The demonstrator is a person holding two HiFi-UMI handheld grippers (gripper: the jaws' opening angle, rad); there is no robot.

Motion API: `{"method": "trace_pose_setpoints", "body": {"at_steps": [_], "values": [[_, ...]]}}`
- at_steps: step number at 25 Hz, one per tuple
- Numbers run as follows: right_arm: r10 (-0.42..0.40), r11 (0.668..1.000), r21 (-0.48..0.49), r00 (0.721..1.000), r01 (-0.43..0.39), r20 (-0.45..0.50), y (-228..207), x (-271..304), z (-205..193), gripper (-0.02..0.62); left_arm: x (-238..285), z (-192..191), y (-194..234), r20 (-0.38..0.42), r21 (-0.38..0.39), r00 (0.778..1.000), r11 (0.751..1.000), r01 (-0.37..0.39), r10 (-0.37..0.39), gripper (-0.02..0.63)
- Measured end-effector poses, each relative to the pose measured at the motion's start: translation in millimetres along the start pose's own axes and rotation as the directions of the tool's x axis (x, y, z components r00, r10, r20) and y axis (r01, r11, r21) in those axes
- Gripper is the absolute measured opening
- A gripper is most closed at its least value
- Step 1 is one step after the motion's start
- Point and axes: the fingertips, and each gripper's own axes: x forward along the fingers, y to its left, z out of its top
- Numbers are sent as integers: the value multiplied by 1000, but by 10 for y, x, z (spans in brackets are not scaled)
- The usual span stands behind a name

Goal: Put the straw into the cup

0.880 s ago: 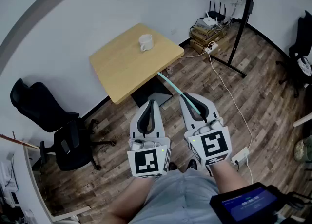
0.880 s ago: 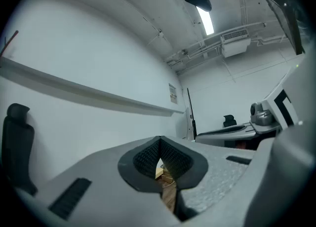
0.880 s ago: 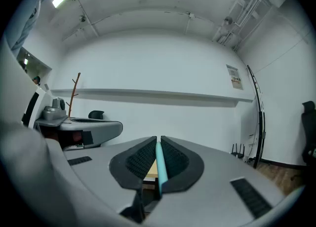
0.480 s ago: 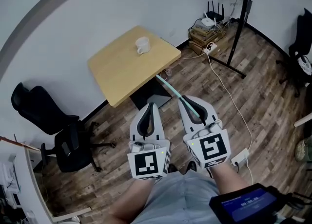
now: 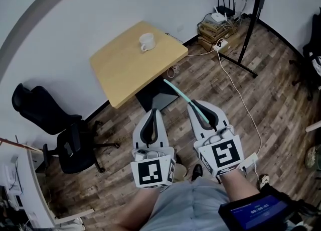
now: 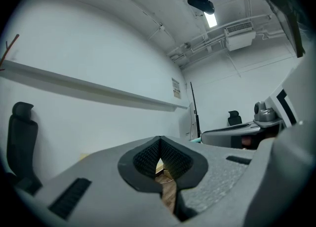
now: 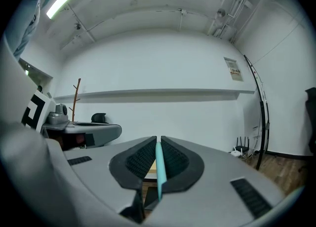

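Observation:
A white cup [image 5: 146, 41] with a handle stands on the far part of a small wooden table [image 5: 125, 69], well ahead of both grippers. My right gripper [image 5: 197, 105] is shut on a pale teal straw [image 5: 182, 97], which sticks out forward and left towards the table's near corner. In the right gripper view the straw [image 7: 158, 167] runs between the closed pads. My left gripper [image 5: 154, 113] is held beside the right one, shut with nothing in it; its pads [image 6: 150, 158] meet at the tip. Both grippers hang over the floor, short of the table.
A black office chair [image 5: 55, 124] stands at the left. A black stand [image 5: 248, 44] with floor legs, a white cable [image 5: 235, 89] and a power strip [image 5: 249, 160] lie at the right. Routers and boxes [image 5: 215, 26] sit against the wall. The floor is wood planks.
The view has shifted slightly; the grippers sit a little lower in the frame. The straw stays clamped in the right gripper, and the cup has not moved on the table.

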Motion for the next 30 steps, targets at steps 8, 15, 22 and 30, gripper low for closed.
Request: {"method": "trace_pose_setpoints", "body": {"at_steps": [8, 15, 22, 30], "values": [[8, 1000, 0, 999, -8, -45, -226, 689, -205, 25, 691, -251, 347, -22, -48, 1000, 999, 4, -5, -3], [-17, 1000, -13, 999, 16, -50, -450, 1549, -119, 25, 1467, -243, 832, -13, -52, 999, 998, 30, -30, -3], [-42, 998, -43, 999, 42, 1, -529, 2170, 141, 25, 1983, -67, 1229, 46, -45, 997, 997, 59, -57, -3], [-53, 996, -65, 999, 53, 14, -602, 2515, 174, 25, 2282, -128, 1409, 53, -46, 996, 996, 72, -70, -3]]}}
